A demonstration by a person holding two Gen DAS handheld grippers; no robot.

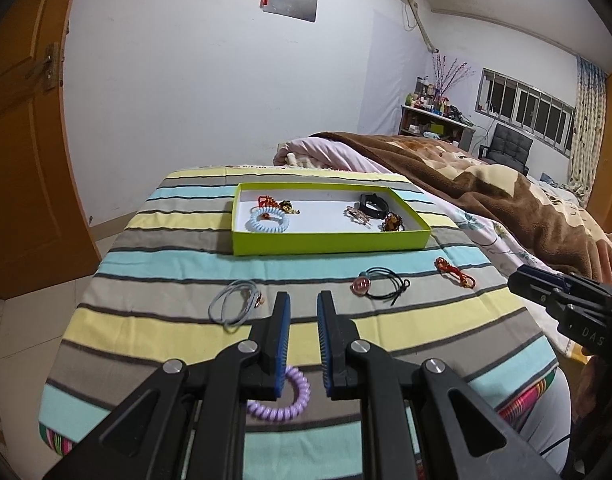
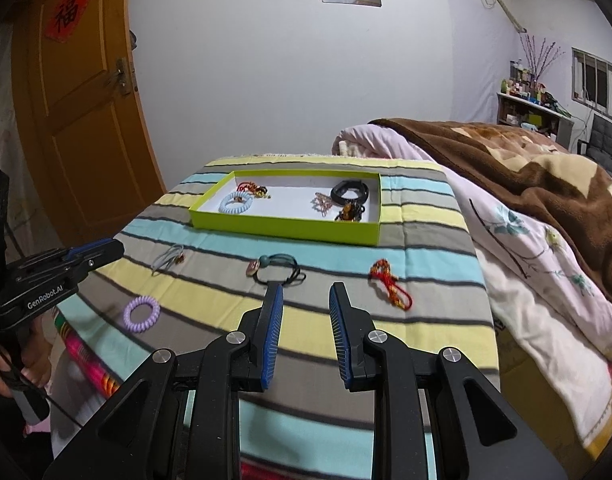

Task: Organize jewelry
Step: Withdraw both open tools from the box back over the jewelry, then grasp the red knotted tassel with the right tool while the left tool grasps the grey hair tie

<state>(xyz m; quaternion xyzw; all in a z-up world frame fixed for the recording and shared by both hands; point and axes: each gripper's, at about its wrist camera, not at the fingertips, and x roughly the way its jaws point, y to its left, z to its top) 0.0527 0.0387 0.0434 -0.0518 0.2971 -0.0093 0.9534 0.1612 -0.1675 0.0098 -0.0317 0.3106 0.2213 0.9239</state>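
Both tongs, left gripper (image 1: 303, 304) and right gripper (image 2: 306, 296), hang released and empty; five pieces fill the green tray (image 1: 330, 242), four hair ties and cords wait outside.

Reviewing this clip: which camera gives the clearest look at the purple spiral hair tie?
The right wrist view: the purple spiral hair tie lies whole and unobstructed on the striped cloth, left of the right tongs. In the left wrist view the left tongs hang over it, hiding about half of the ring.
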